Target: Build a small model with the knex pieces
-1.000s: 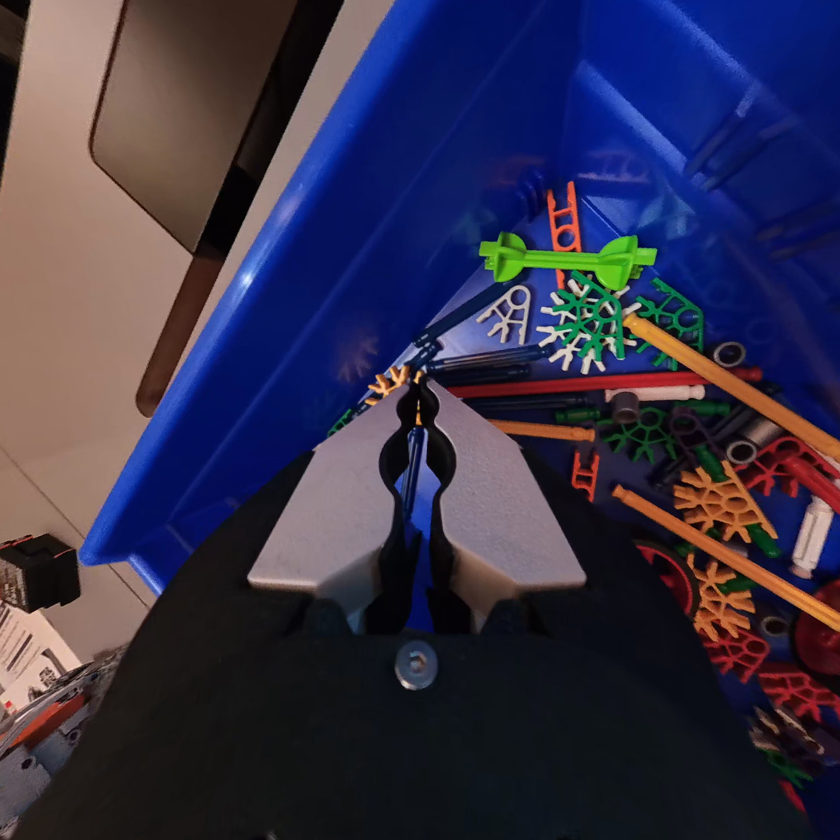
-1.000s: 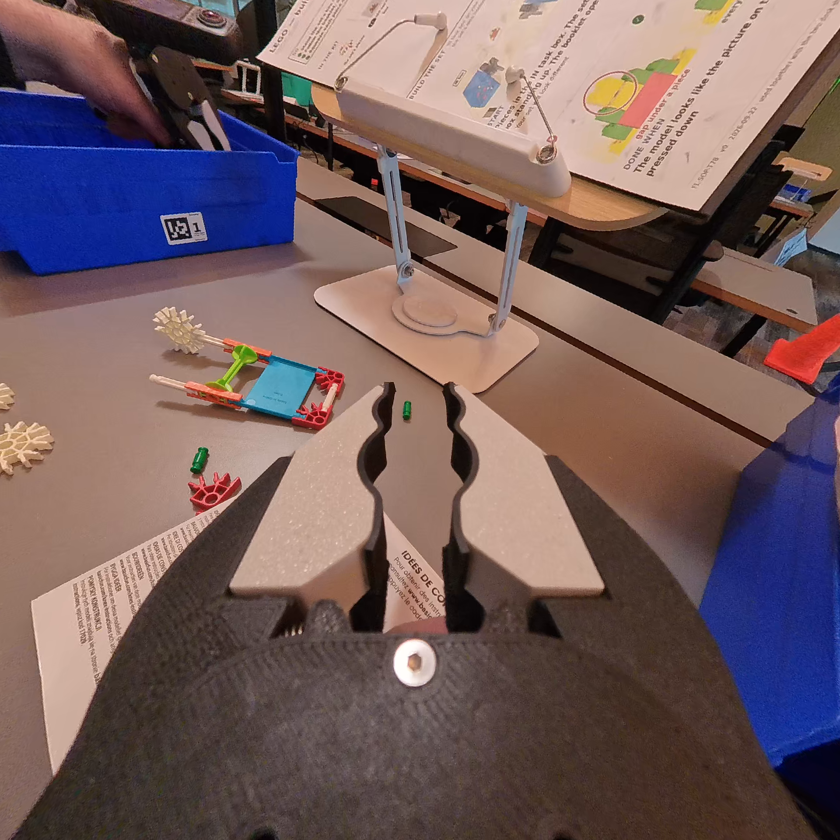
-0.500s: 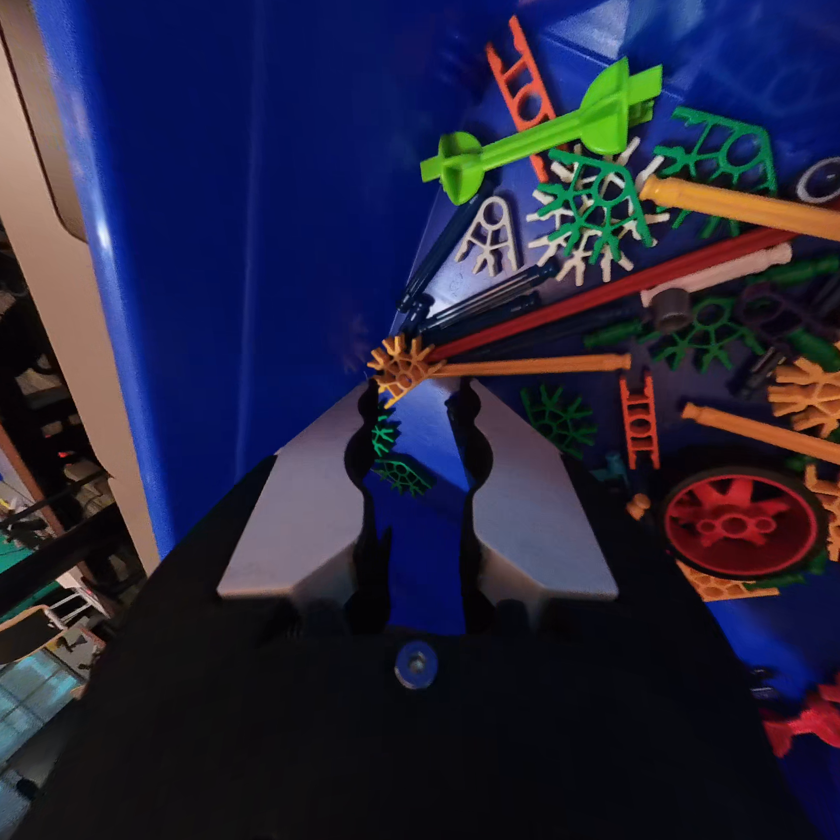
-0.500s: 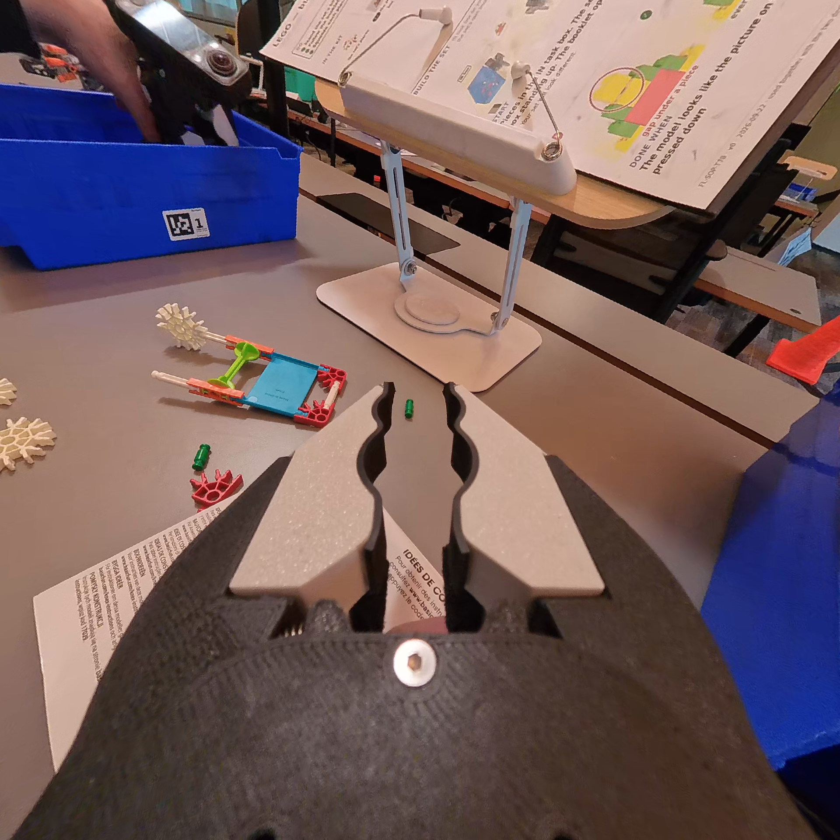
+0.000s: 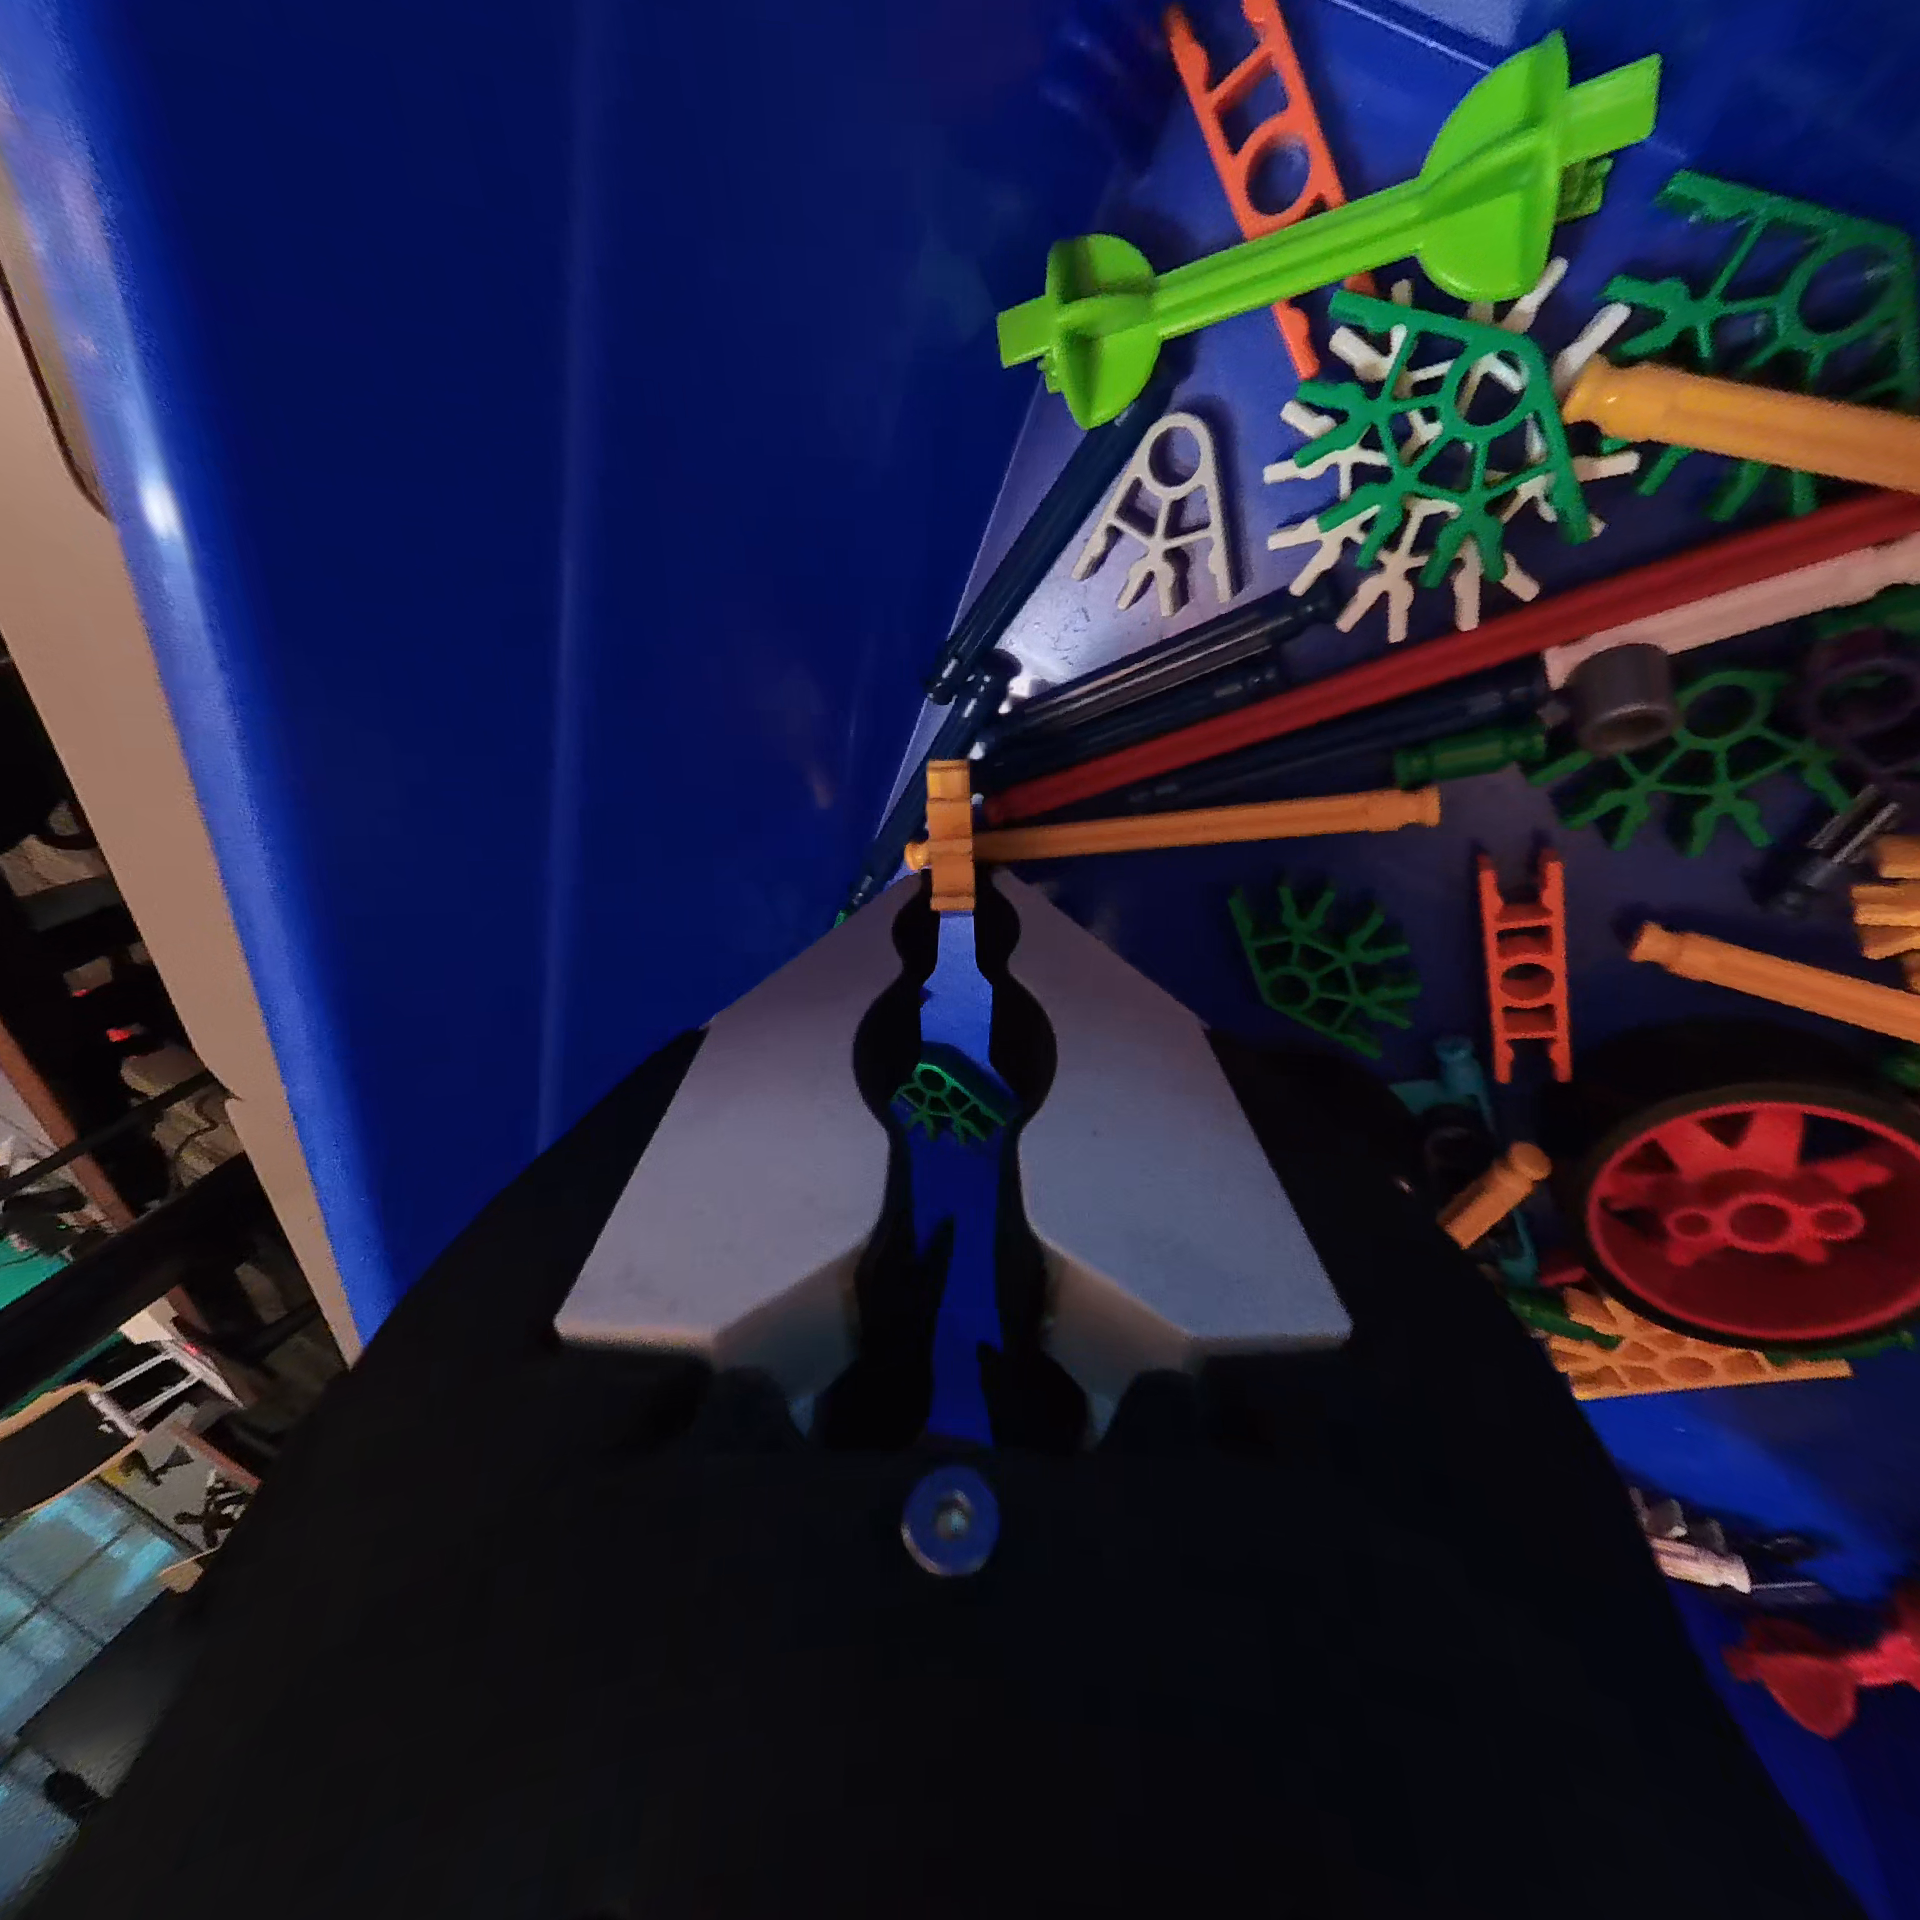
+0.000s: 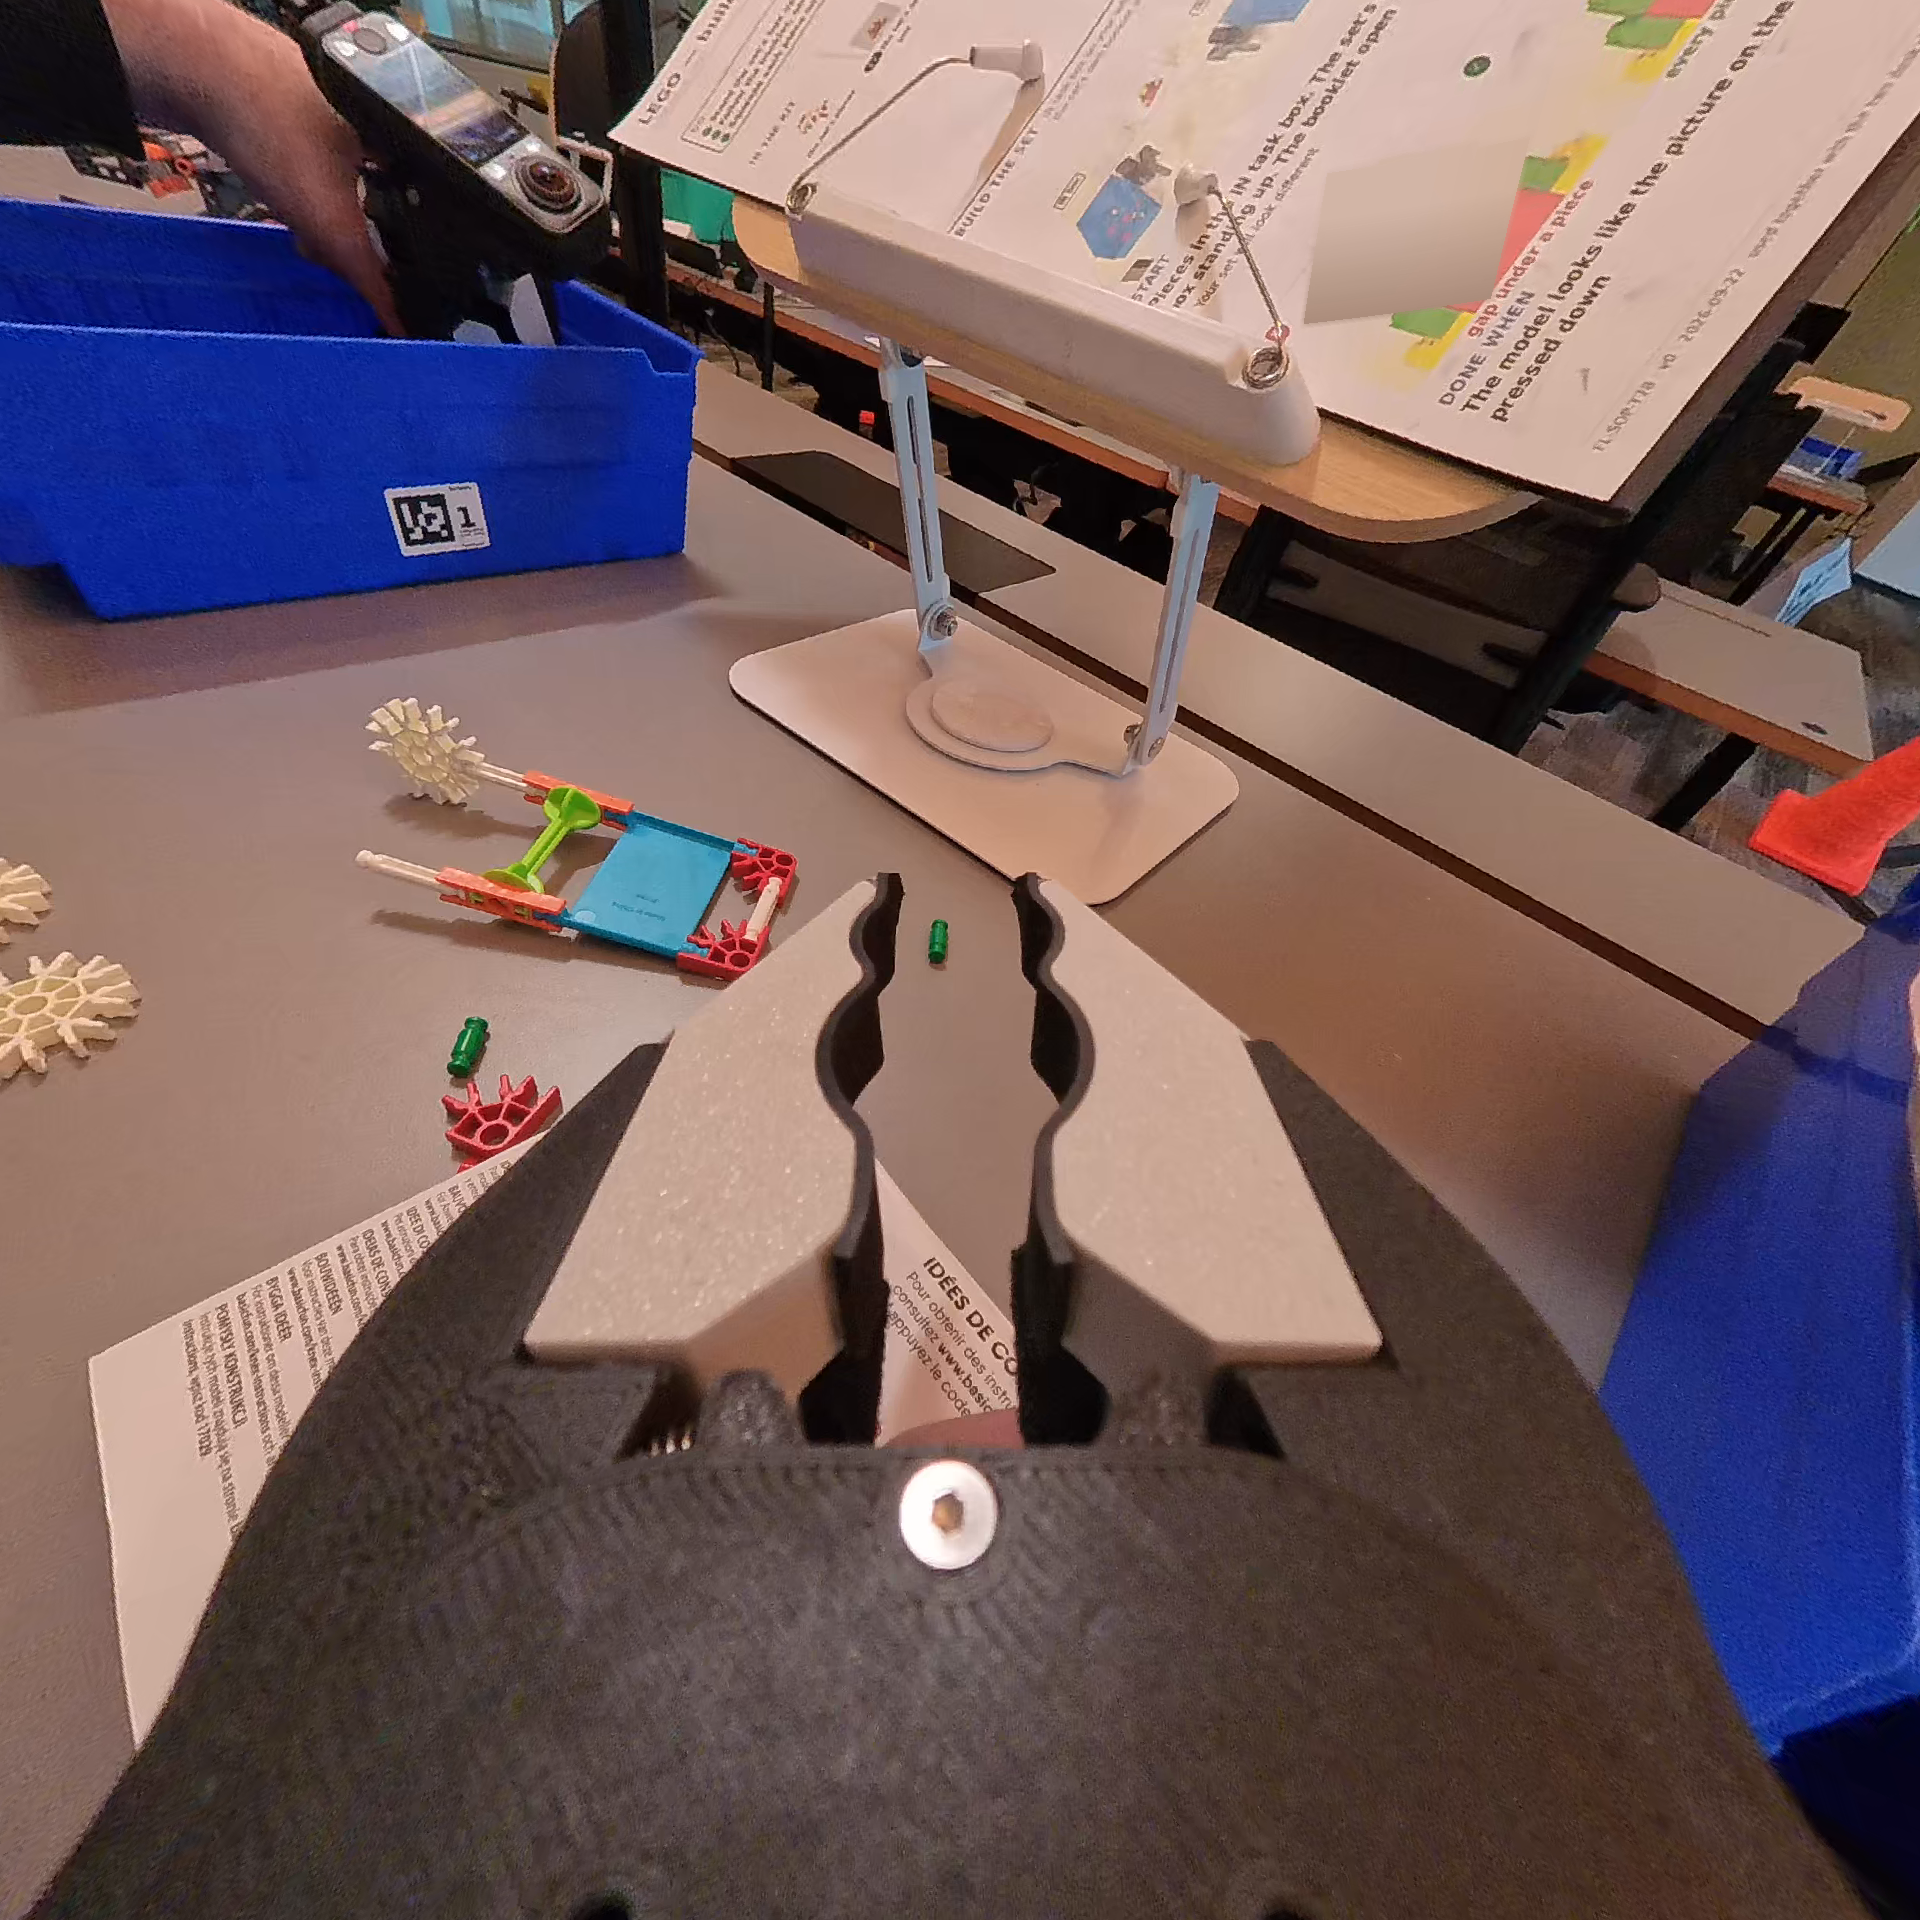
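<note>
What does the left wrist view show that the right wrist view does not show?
Only the left wrist view shows inside the bin: the left gripper shut on an orange connector with its orange rod, beside a lime green spool rod and red wheel. Only the right wrist view shows the open right gripper, a small toy frame, book stand and leaflet. Both show the blue bin.

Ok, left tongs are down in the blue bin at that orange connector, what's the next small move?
Probably close fully, then lift gently. The left tongs stand narrowly apart with the orange connector edge-on at their tips, an orange rod plugged into it, lying among dark rods by the blue bin wall.
</note>
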